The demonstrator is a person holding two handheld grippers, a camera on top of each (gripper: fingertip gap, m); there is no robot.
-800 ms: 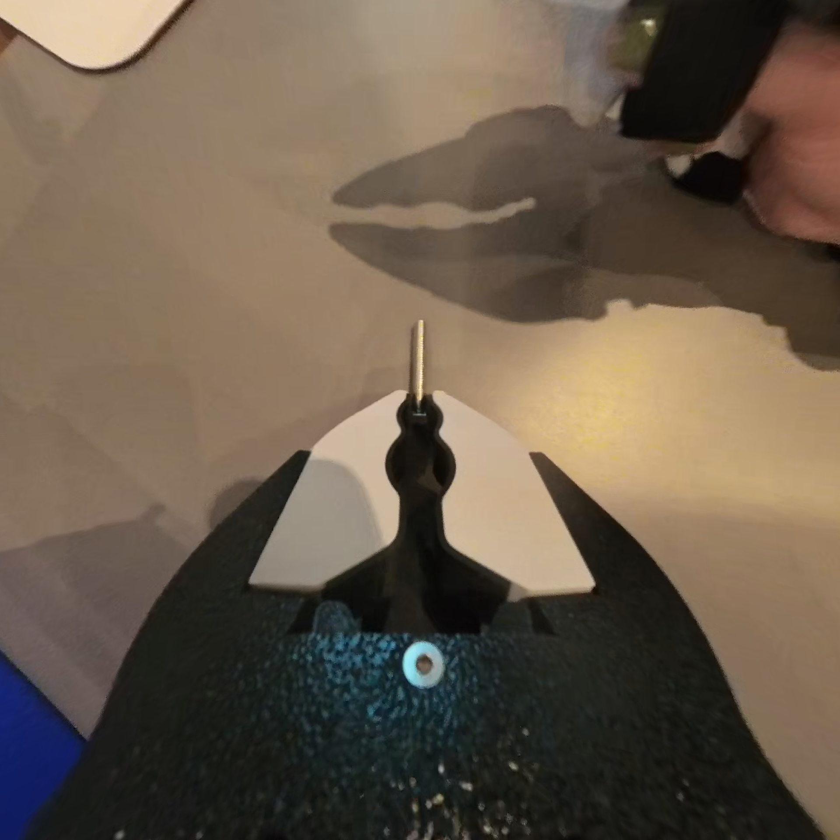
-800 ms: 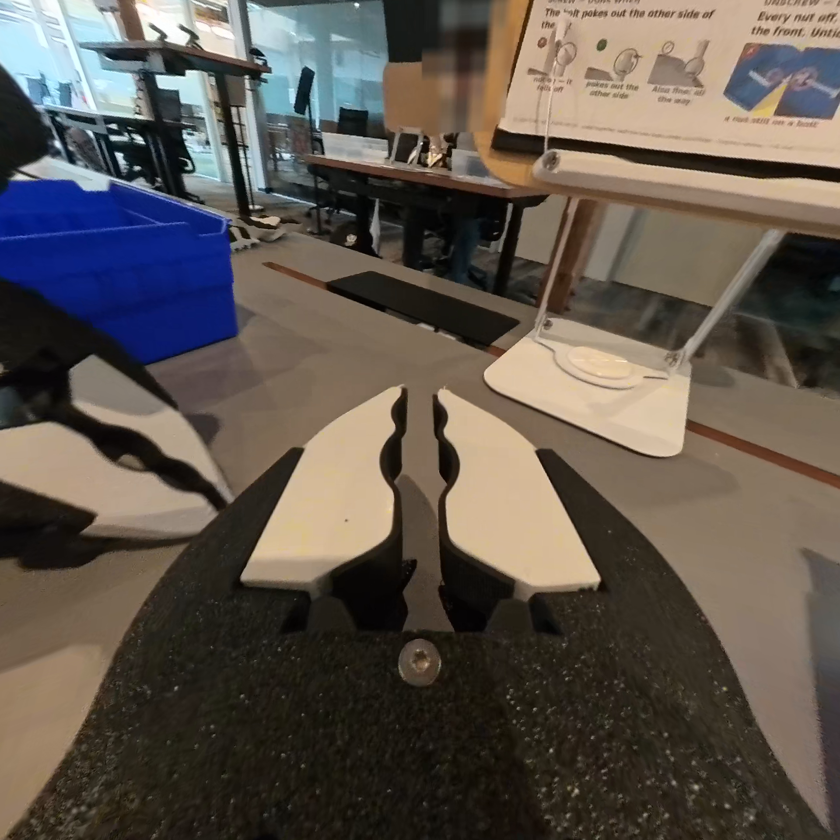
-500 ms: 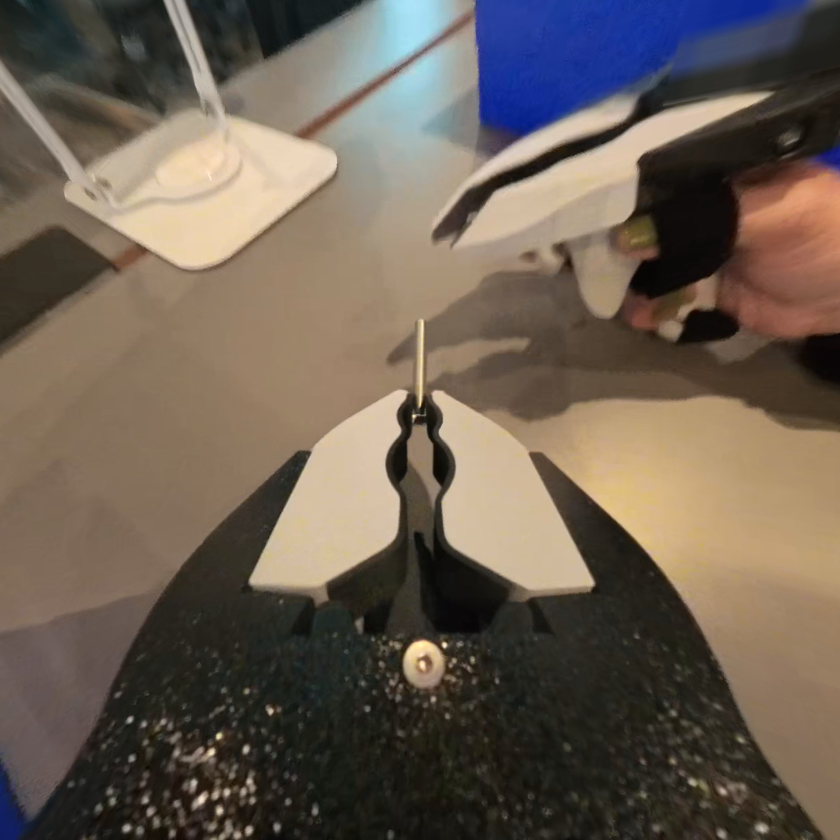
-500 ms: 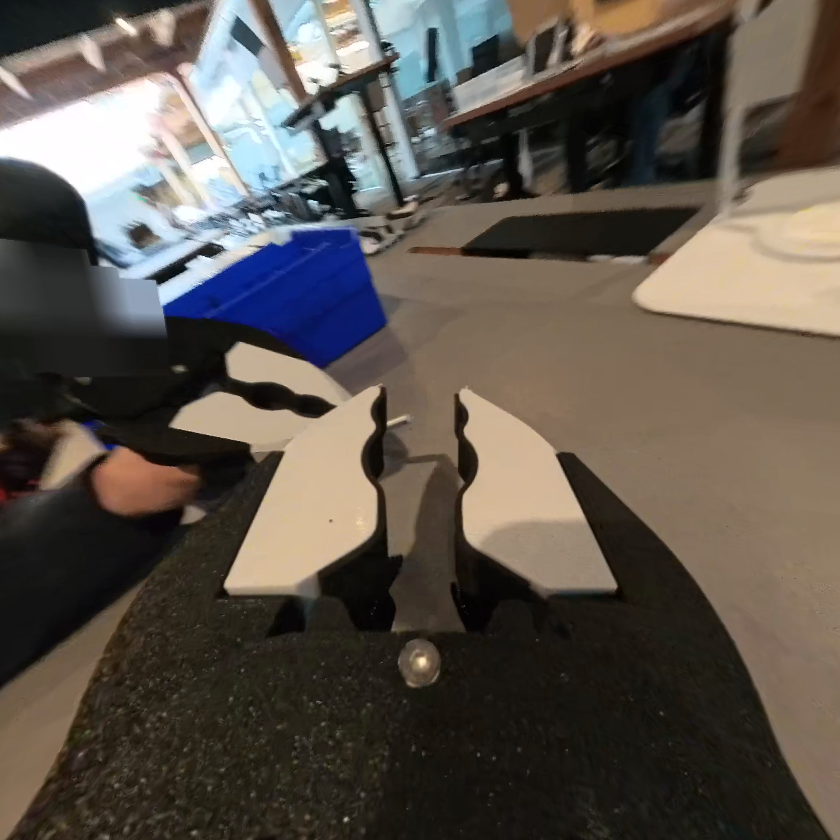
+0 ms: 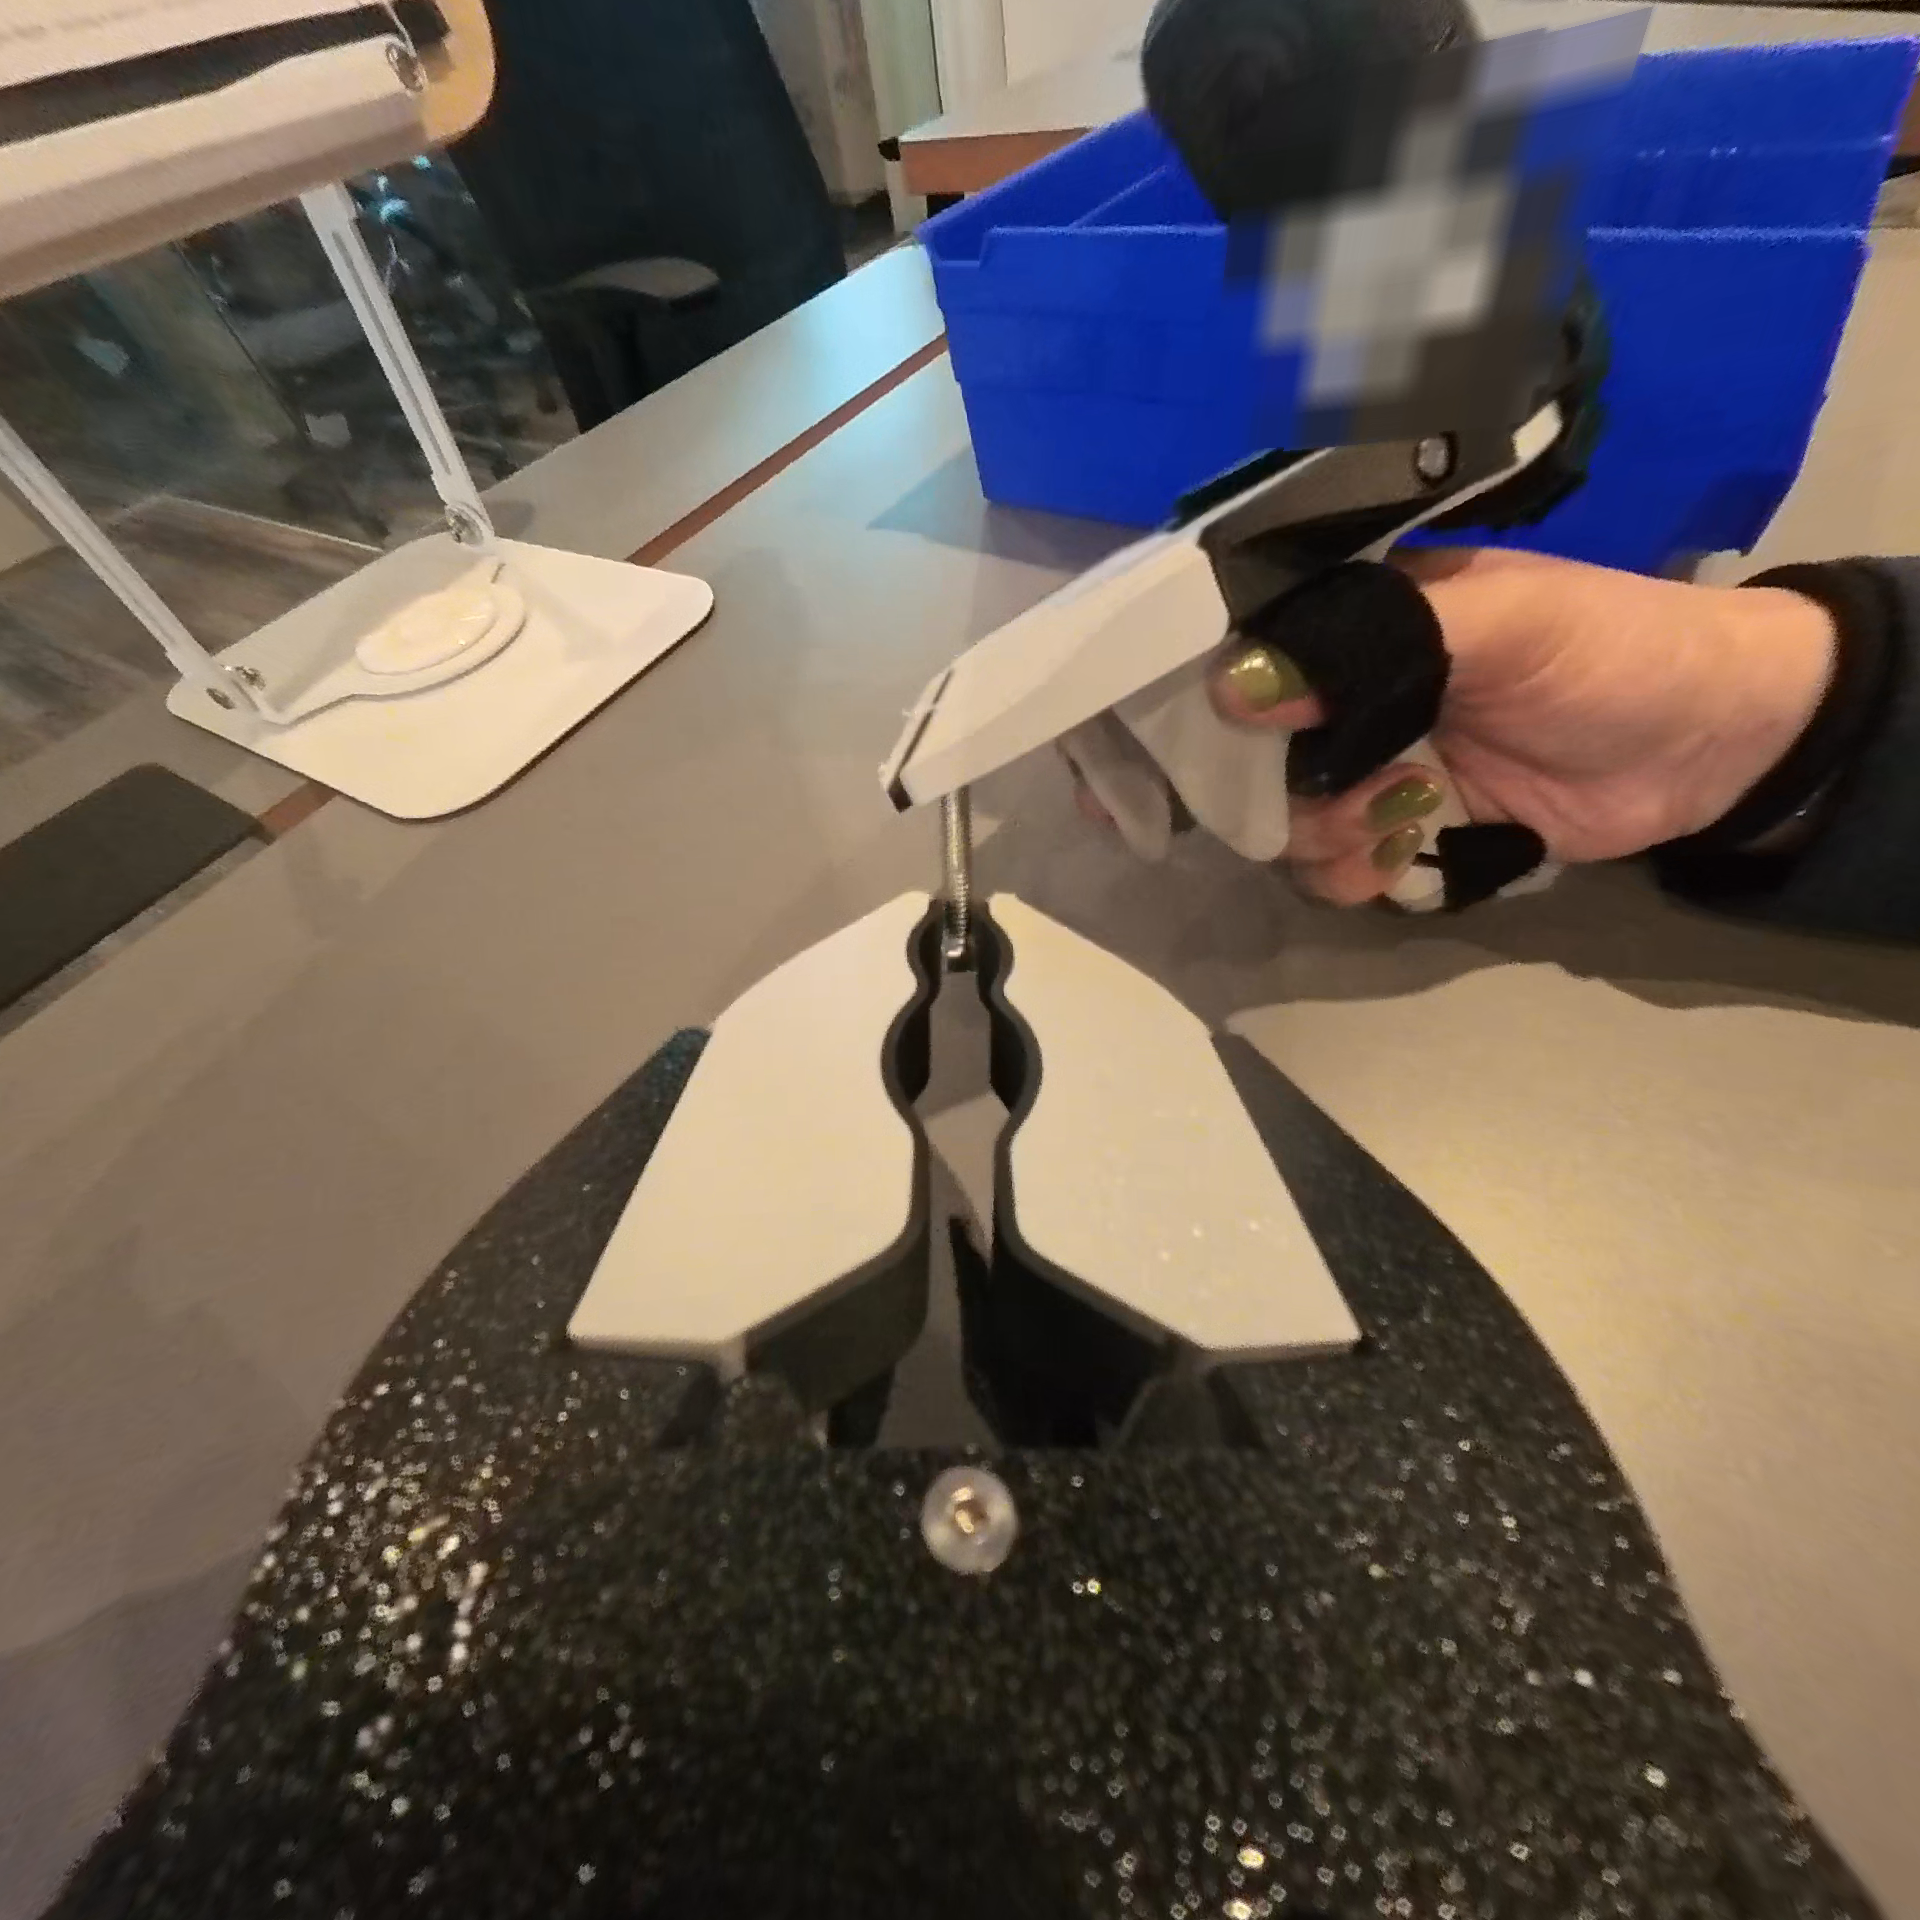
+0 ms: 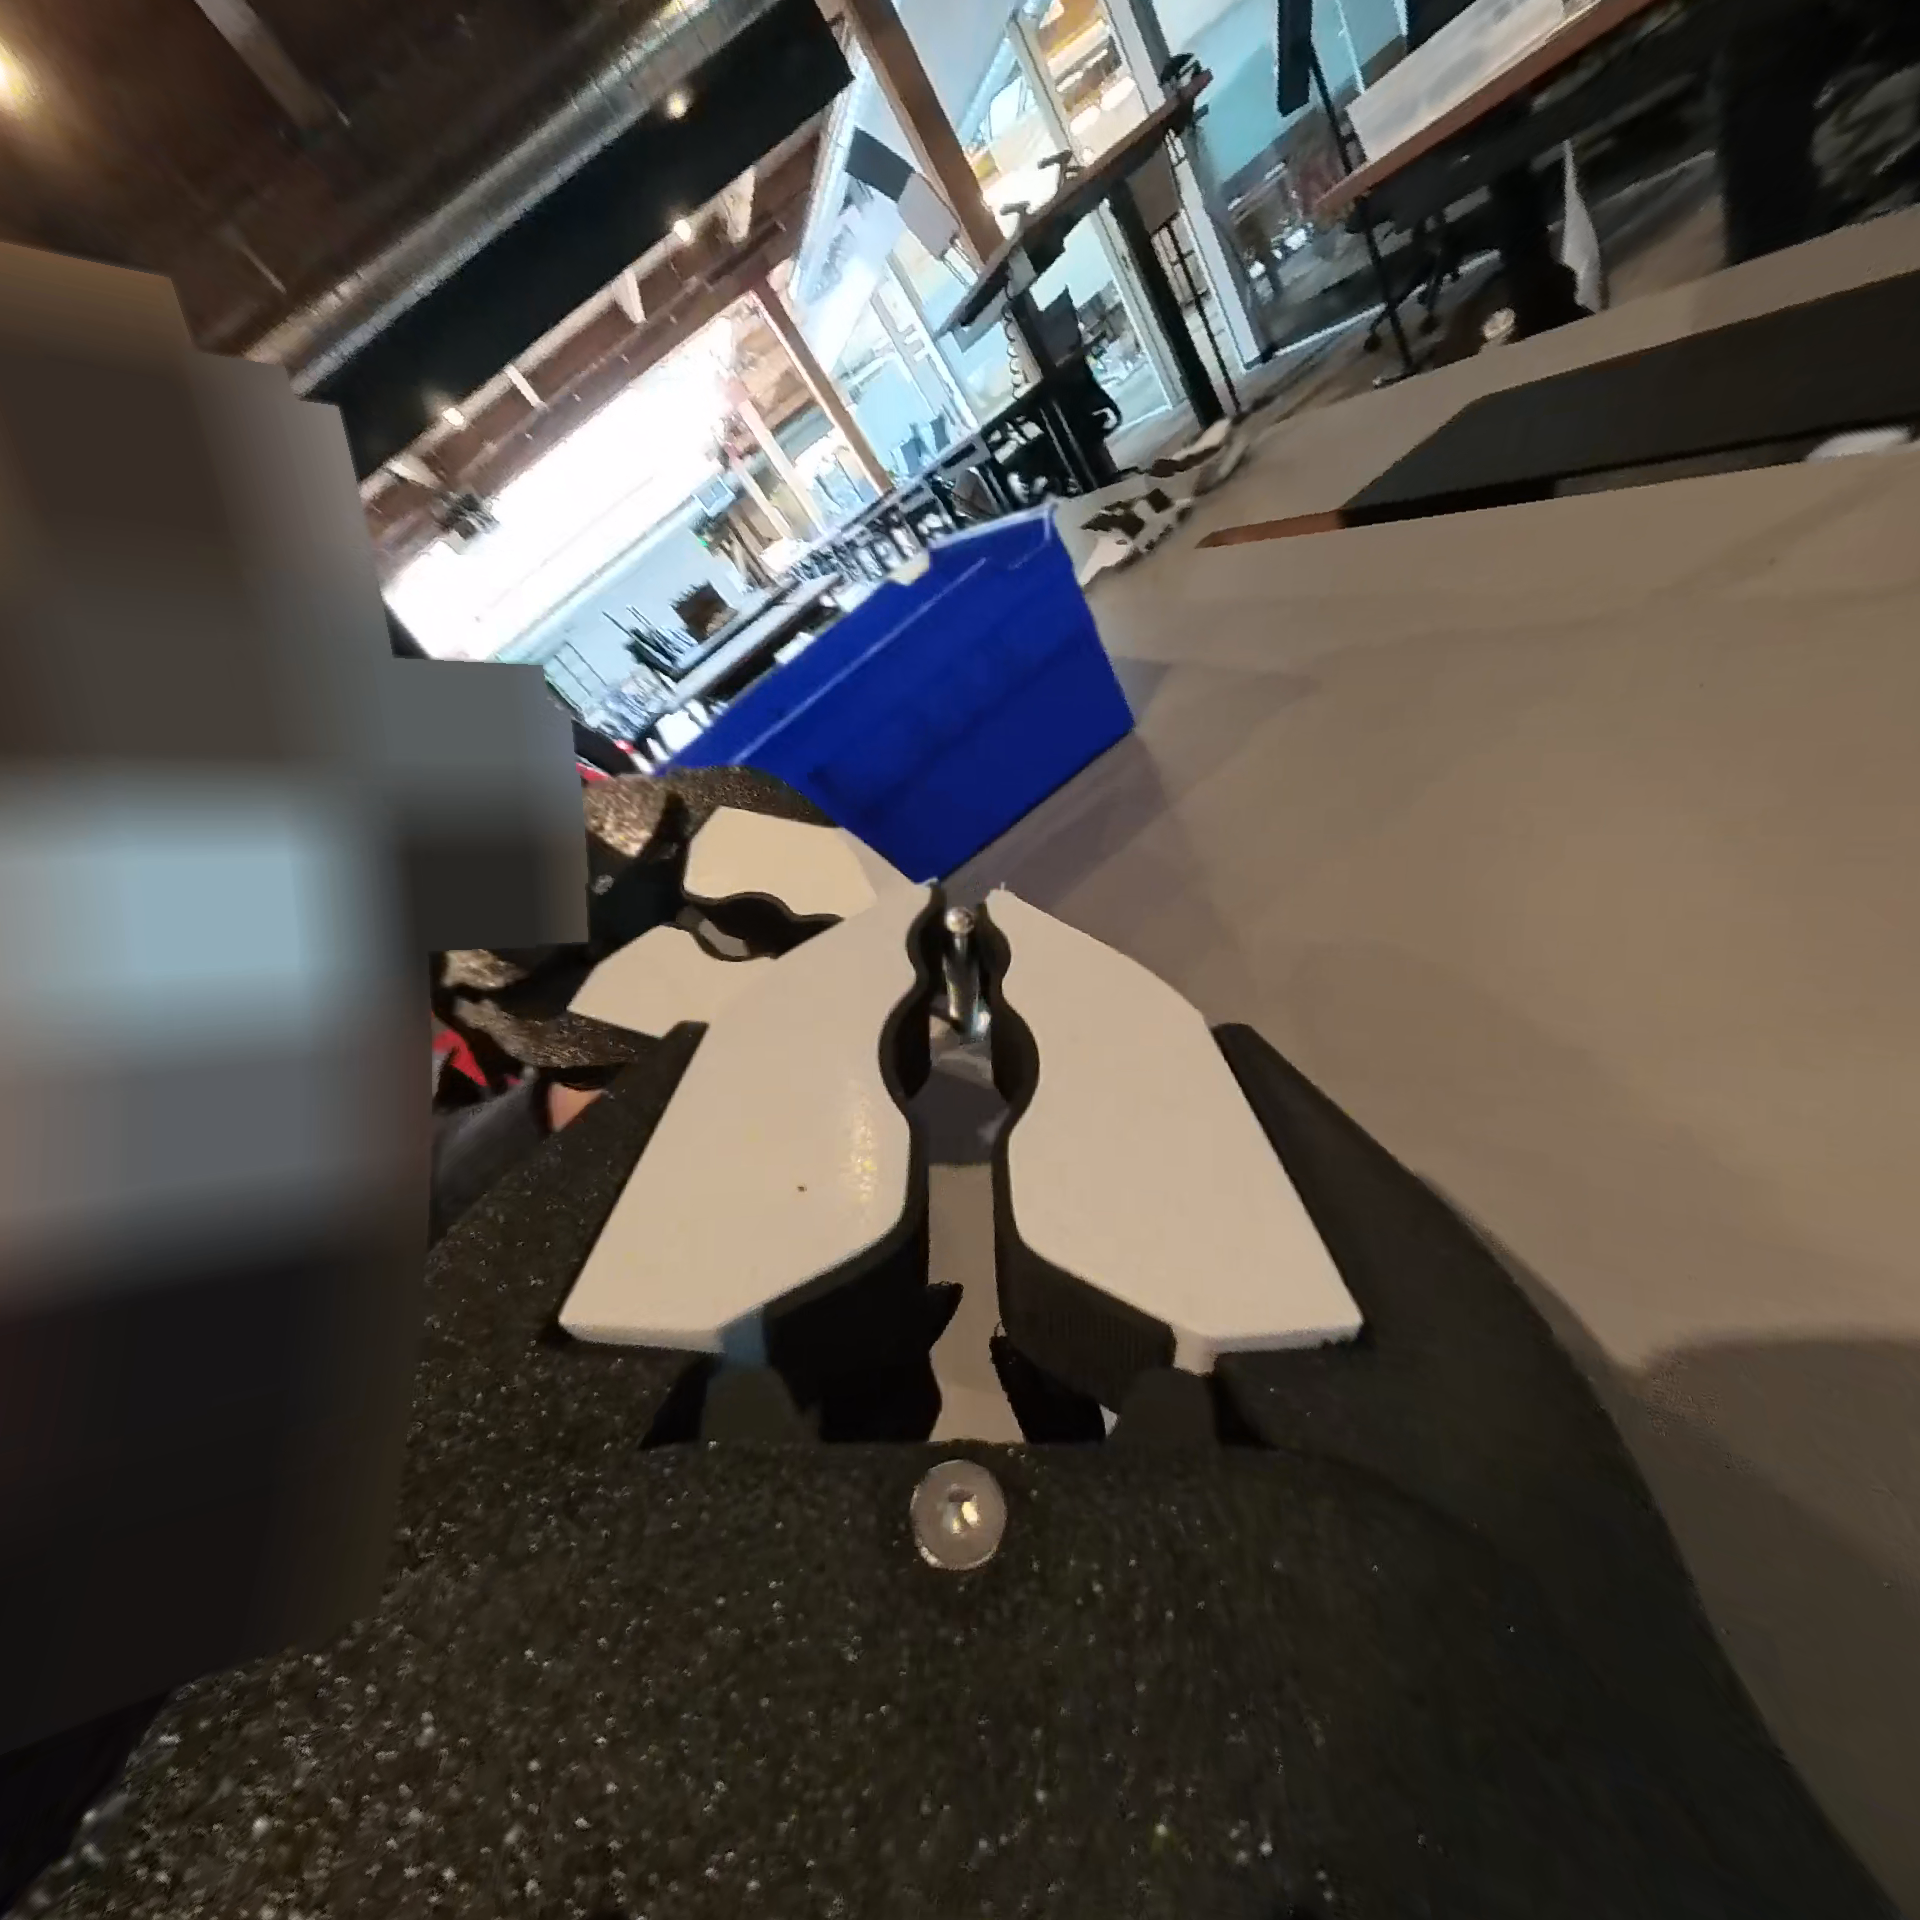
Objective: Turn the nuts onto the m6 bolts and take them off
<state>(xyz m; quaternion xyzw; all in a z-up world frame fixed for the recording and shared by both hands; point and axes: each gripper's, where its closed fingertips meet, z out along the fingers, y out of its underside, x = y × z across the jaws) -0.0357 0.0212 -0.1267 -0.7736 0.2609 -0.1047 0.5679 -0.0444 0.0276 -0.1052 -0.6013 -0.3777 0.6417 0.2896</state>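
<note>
My left gripper (image 5: 957, 920) is shut on the lower end of a thin silver bolt (image 5: 954, 852), which sticks up out of its tips above the grey table (image 5: 1558, 1195). My right gripper (image 5: 912, 774), held by a hand (image 5: 1579, 717), comes in from the right, with its tips over the bolt's upper end. In the right wrist view its fingers (image 6: 1091, 1091) are shut (image 6: 964, 909) on the bolt (image 6: 961, 966), whose end pokes up between the tips. The left gripper's fingers (image 6: 774, 862) show just behind, to the left. I see no nut.
A blue bin (image 5: 1143, 343) stands on the table at the back right; it also shows in the right wrist view (image 6: 935, 727). A white stand base (image 5: 447, 675) with clear legs carries an instruction board at the back left. A black mat (image 5: 94, 862) lies far left. Left and right tips are no more than a few centimetres apart.
The left gripper has tilted up with the bolt. The right gripper opened a little, came across to the bolt and shut on its upper end.
</note>
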